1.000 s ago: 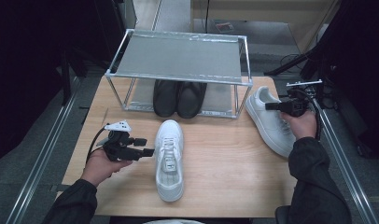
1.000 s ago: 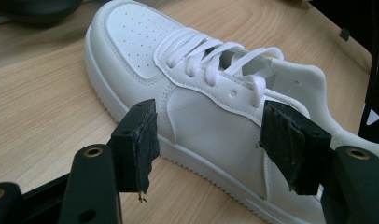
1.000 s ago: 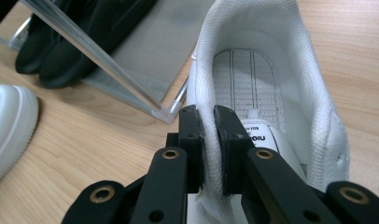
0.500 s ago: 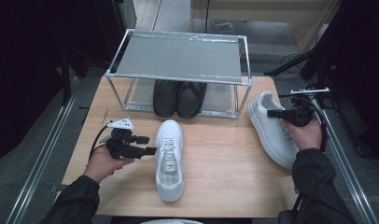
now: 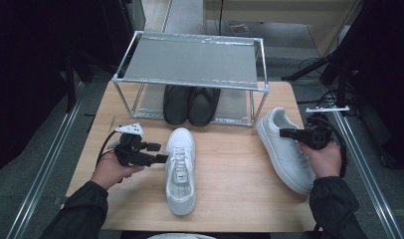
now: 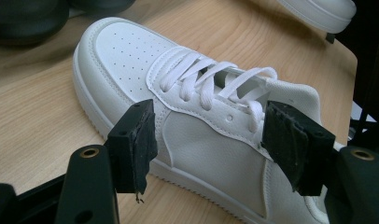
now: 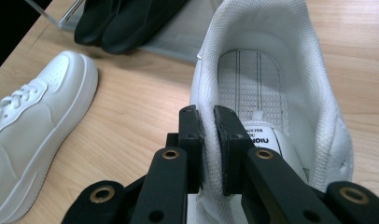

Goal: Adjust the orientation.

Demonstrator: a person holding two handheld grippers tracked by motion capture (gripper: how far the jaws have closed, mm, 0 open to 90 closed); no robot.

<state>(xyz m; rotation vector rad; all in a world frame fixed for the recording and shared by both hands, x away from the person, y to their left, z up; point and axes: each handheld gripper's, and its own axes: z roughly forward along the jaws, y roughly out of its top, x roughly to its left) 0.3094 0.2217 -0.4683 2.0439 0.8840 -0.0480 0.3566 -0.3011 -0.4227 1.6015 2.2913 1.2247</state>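
Observation:
One white sneaker point(image 5: 180, 169) lies in the middle of the wooden table point(image 5: 230, 199), toe toward the rack. My left gripper point(image 5: 160, 152) is at its left side, open. In the left gripper view its pads point(image 6: 134, 144) stand on either side of the sneaker's point(image 6: 201, 121) laced midsection without pressing it. The second white sneaker point(image 5: 284, 149) lies at the table's right. My right gripper point(image 5: 283, 132) is shut on the padded collar wall of this sneaker point(image 7: 262, 84), one jaw inside the opening and one outside point(image 7: 207, 116).
A metal-framed rack point(image 5: 190, 59) with a grey shelf stands at the back of the table. A pair of black shoes point(image 5: 190, 104) sits under it. The table's right edge runs close beside the right sneaker. Bare wood lies between the two white sneakers.
My right gripper has pulled the right sneaker back from the rack toward the person. The left gripper and the middle sneaker have stayed in place.

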